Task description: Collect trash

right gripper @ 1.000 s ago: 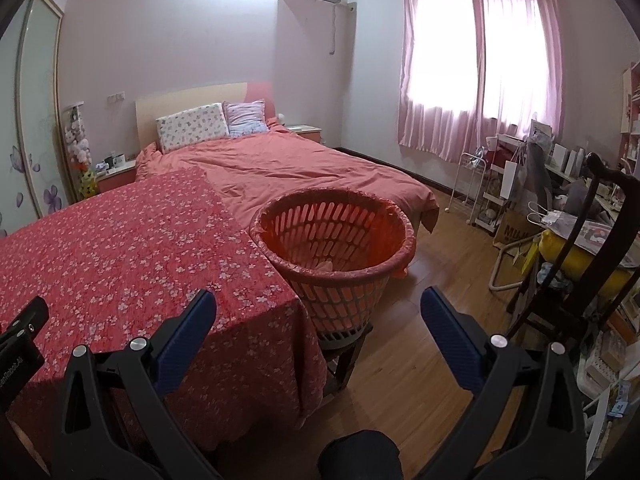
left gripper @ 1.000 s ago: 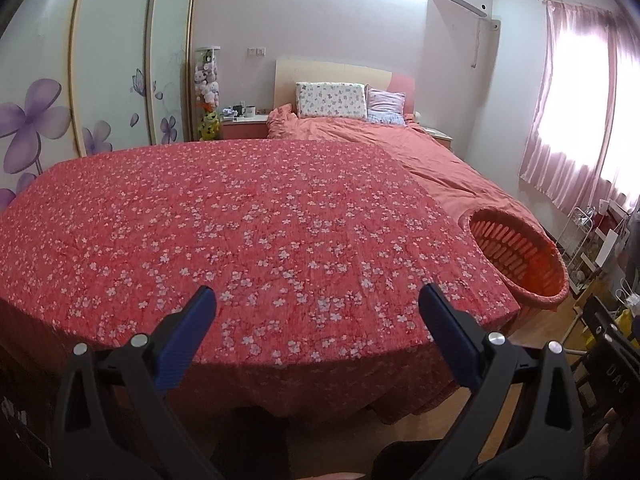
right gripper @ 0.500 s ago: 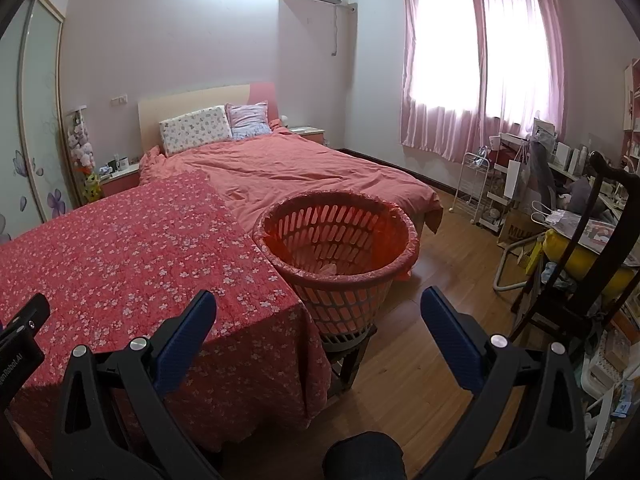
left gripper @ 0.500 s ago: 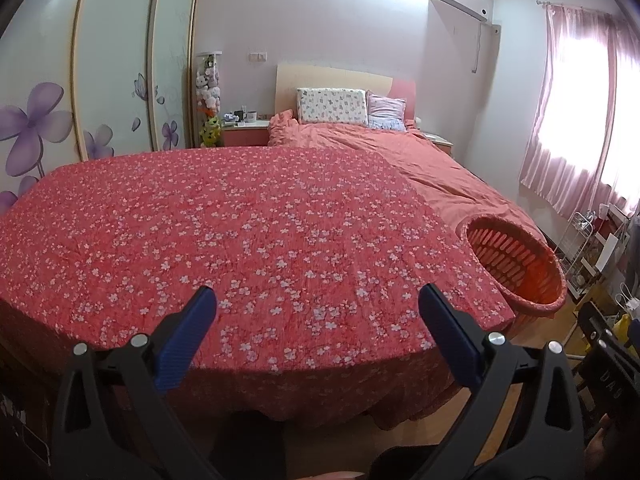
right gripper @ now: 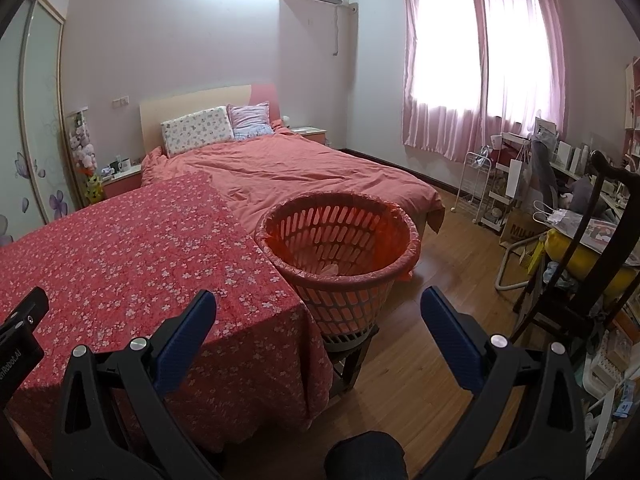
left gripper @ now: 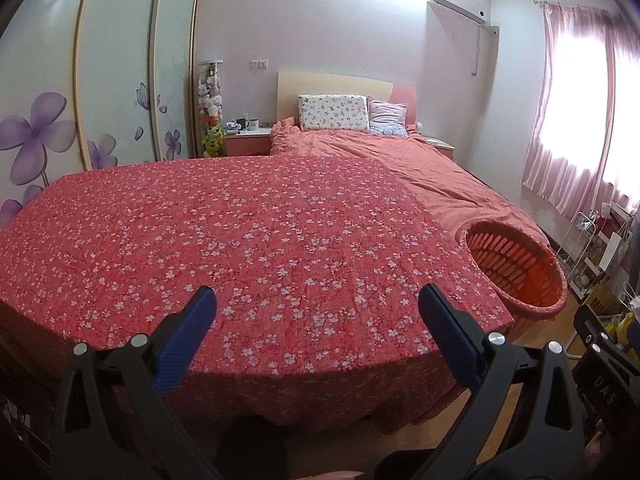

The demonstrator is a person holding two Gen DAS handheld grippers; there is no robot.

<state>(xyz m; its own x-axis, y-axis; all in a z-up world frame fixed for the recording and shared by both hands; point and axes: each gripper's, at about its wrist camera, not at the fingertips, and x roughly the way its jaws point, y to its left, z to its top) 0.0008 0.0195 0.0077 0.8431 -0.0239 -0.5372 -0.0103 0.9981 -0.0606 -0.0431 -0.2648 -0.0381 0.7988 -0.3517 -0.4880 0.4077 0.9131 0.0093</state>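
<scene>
An orange slatted basket (right gripper: 340, 256) lined with an orange bag stands on a low stool beside the table's right edge; it also shows in the left wrist view (left gripper: 516, 268). A pale crumpled piece (right gripper: 330, 270) lies at its bottom. My left gripper (left gripper: 318, 312) is open and empty, held before the near edge of the red floral tablecloth (left gripper: 240, 240). My right gripper (right gripper: 318, 312) is open and empty, in front of the basket and slightly lower. No trash shows on the tablecloth.
A bed with a salmon duvet (right gripper: 288, 172) lies behind the table. A wardrobe with purple flowers (left gripper: 40, 140) is at left. A dark wooden chair (right gripper: 580, 280), a white rack (right gripper: 476, 188) and a cluttered desk stand at right on the wooden floor (right gripper: 420, 360).
Both grippers have drawn back and risen slightly, so the table and basket sit a little lower and farther in view. Both stay open and empty.
</scene>
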